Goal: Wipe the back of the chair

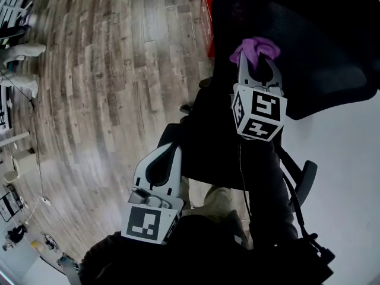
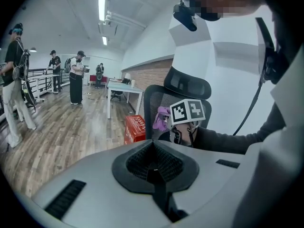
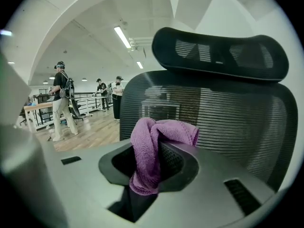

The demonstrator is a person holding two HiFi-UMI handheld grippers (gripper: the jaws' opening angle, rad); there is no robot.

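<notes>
The black mesh chair back (image 3: 223, 118) with its headrest (image 3: 221, 53) fills the right gripper view, close ahead. My right gripper (image 3: 152, 164) is shut on a purple cloth (image 3: 151, 146), which bunches up over the jaws. In the head view the right gripper (image 1: 259, 63) holds the purple cloth (image 1: 255, 48) up against the chair back (image 1: 320, 52). My left gripper (image 1: 168, 151) hangs lower left, away from the chair, shut with nothing in it. From the left gripper view (image 2: 154, 164) the chair (image 2: 161, 99), the cloth (image 2: 162, 118) and the right gripper's marker cube (image 2: 187, 112) show ahead.
A red box (image 2: 135, 128) stands on the wood floor (image 1: 107, 76) beside the chair. The chair's armrest (image 1: 304, 180) is at lower right. Several people (image 2: 76, 77) and a white table (image 2: 123, 91) are far off in the room. A white wall (image 1: 338, 159) lies to the right.
</notes>
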